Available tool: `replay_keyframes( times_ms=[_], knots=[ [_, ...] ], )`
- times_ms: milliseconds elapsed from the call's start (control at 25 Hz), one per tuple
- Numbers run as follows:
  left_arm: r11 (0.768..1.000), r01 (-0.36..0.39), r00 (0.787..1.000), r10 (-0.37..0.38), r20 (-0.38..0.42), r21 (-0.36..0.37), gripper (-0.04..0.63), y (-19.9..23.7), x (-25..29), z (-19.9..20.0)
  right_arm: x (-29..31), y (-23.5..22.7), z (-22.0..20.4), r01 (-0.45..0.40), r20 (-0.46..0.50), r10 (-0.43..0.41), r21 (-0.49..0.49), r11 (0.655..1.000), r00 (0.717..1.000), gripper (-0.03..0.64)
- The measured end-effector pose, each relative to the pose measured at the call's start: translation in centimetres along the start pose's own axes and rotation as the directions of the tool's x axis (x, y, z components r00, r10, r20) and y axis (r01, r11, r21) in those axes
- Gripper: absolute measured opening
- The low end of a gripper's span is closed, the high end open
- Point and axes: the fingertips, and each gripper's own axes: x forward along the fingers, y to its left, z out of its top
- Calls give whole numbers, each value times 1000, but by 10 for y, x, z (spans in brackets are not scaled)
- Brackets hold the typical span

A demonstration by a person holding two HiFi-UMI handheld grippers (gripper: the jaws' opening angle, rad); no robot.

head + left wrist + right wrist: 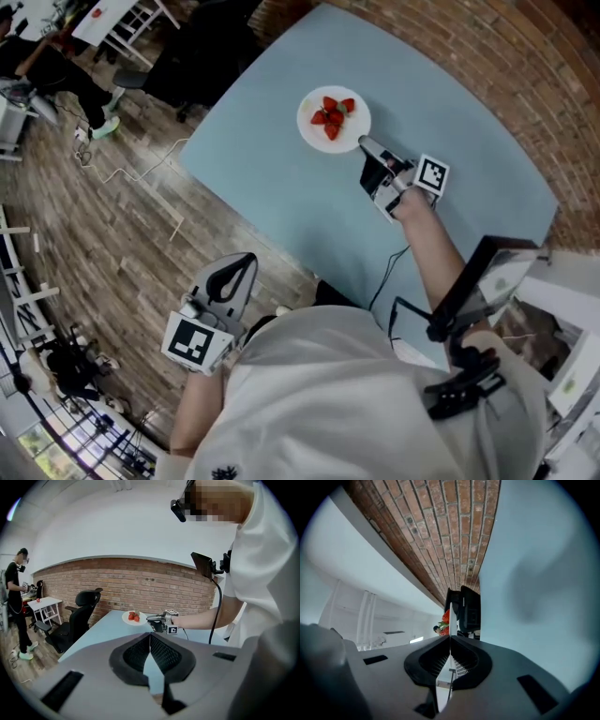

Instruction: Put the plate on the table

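A white plate with several strawberries is at the far middle of the light blue table. I cannot tell whether it rests on the top or hangs just above it. My right gripper reaches it from the near right and is shut on its rim. In the right gripper view the plate's rim shows edge-on between the closed jaws, with the strawberries beyond. My left gripper hangs shut and empty off the table's near left edge, over the floor. From the left gripper view the plate and right gripper lie ahead.
A brick wall borders the table's far right side. A black office chair stands left of the table. Farther left are a person and a small white table. A cable lies on the wooden floor.
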Motion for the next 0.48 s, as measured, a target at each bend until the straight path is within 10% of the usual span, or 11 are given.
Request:
replay_keyframes(
  times_ms=[480],
  knots=[
    [999, 41, 998, -40, -39, 22, 3, -1, 30, 10, 20, -107, 58, 164, 115, -173, 80, 983, 978, 15]
  ],
)
